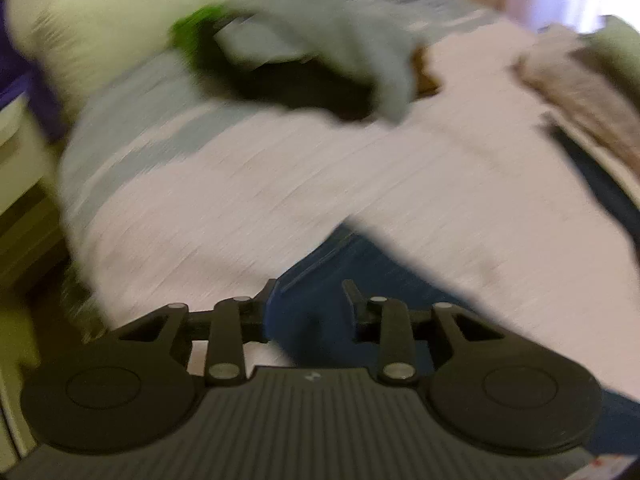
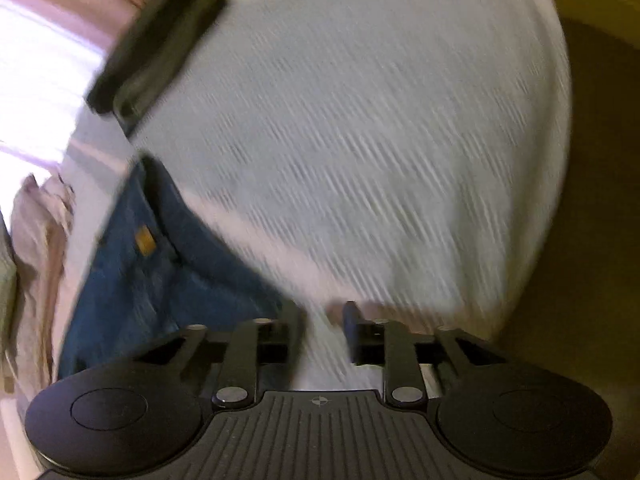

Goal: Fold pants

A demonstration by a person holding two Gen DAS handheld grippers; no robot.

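Both grippers (image 1: 310,290) (image 2: 324,312) hang part-open and empty over blurred blue jeans (image 2: 160,272), partly cut off.

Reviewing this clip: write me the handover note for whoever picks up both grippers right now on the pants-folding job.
Left gripper: jaws apart, hovering over the blue jeans; nothing visibly pinched.
Right gripper: jaws apart over the white bedspread, jeans just to its left; holding nothing.
Jeans lie on the bed, waistband patch visible in the right wrist view. A dark folded item and a grey garment pile sit farther away.
Done: frames are blurred; how far the fold has got cannot be told.
Left: regrasp the jeans and finish folding.
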